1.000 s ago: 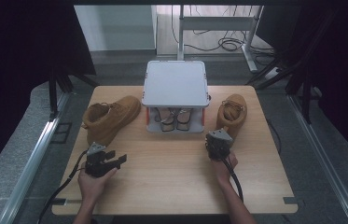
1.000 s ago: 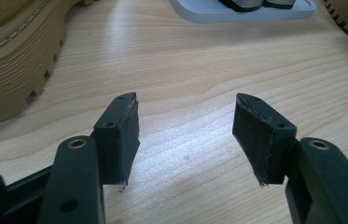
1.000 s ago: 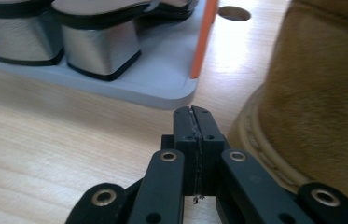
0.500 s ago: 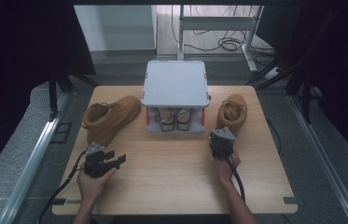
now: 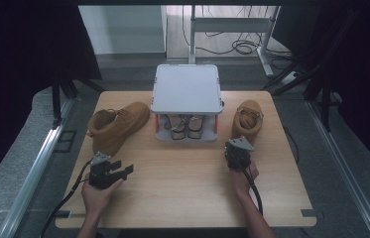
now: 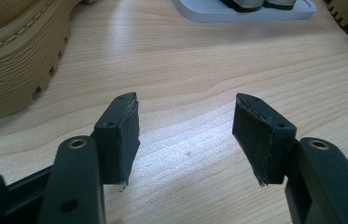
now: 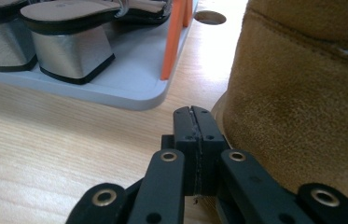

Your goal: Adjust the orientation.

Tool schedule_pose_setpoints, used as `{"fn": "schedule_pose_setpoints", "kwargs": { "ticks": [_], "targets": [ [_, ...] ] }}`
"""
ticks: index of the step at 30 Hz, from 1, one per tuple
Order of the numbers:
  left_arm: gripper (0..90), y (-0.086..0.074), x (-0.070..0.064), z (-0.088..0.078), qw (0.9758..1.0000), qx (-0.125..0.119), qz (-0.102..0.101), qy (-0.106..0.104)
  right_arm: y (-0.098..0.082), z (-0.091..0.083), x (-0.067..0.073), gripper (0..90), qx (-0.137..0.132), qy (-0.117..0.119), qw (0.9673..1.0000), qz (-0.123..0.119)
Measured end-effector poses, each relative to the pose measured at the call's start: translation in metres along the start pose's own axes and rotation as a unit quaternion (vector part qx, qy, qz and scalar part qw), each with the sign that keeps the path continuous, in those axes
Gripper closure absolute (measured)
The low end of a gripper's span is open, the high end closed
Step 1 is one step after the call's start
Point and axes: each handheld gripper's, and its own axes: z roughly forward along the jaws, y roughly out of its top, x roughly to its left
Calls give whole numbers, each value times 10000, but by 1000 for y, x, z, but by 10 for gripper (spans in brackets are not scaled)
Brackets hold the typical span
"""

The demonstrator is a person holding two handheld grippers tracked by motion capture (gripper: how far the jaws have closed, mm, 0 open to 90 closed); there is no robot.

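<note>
- The right boot (image 5: 248, 119) stands at the table's (image 5: 182, 198) right, beside the shoe rack (image 5: 187, 89); soft suede upper, stiff heavy sole; I'd judge the collar the best hold.
- The right gripper (image 5: 235, 150) sits just near of the boot's heel, clenched on nothing; the left gripper (image 5: 121, 170) rests near-left, jaws apart and empty, near the left boot (image 5: 115, 125).

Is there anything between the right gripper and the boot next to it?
Nothing visible. The right gripper, jaws shut and empty, sits just beside the right boot's heel, with bare table around it.
</note>
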Motion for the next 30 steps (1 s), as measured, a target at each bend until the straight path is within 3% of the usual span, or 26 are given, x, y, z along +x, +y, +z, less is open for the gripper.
{"fn": "schedule_pose_setpoints", "kwargs": {
  "ticks": [22, 30],
  "targets": [
    [417, 0, 1, -5, 9999, -73, -66, -39, -16, -25, -34, 898, -9, 42, 10000, 85],
    [417, 0, 0, -4, 10000, -62, -71, -30, -24, -36, -60, 897, -51, 74, 9996, 252]
  ]
}}
